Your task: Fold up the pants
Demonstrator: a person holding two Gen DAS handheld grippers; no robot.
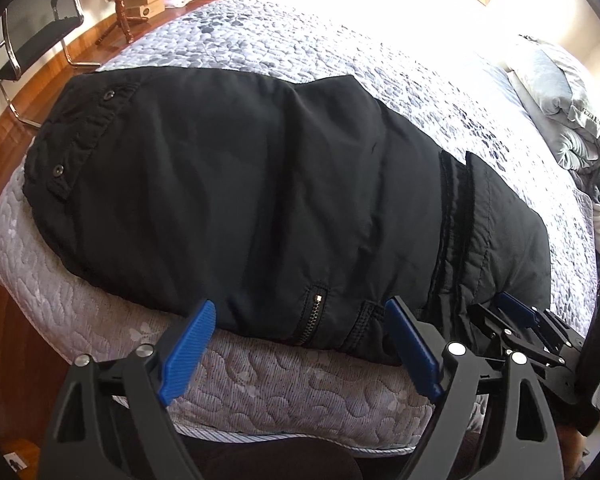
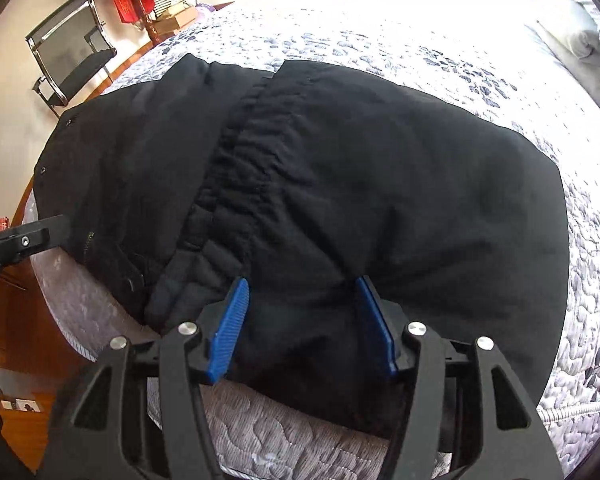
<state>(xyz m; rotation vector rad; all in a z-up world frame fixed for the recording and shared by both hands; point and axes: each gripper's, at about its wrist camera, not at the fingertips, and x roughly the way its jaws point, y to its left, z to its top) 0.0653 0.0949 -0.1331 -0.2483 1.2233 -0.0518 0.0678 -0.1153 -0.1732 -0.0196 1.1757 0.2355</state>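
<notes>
Black pants point(image 1: 260, 184) lie folded across the near part of the bed, with a zip pocket at the near edge and snap buttons at the left end. They also show in the right wrist view point(image 2: 380, 200), where the gathered elastic waistband point(image 2: 244, 160) runs down the middle. My left gripper point(image 1: 300, 320) is open at the pants' near edge, jaws wide either side of the zip. My right gripper point(image 2: 302, 296) is open, its blue pads point(image 2: 230, 332) resting over the near edge of the fabric. The right gripper also shows in the left wrist view point(image 1: 516, 316).
The quilted grey bedspread point(image 1: 300, 52) covers the bed; its mattress edge point(image 1: 260, 384) faces me. Pillows point(image 1: 560, 100) lie at the far right. A black chair point(image 1: 32, 36) and a wooden stand with boxes point(image 1: 140, 0) stand on the wood floor at left.
</notes>
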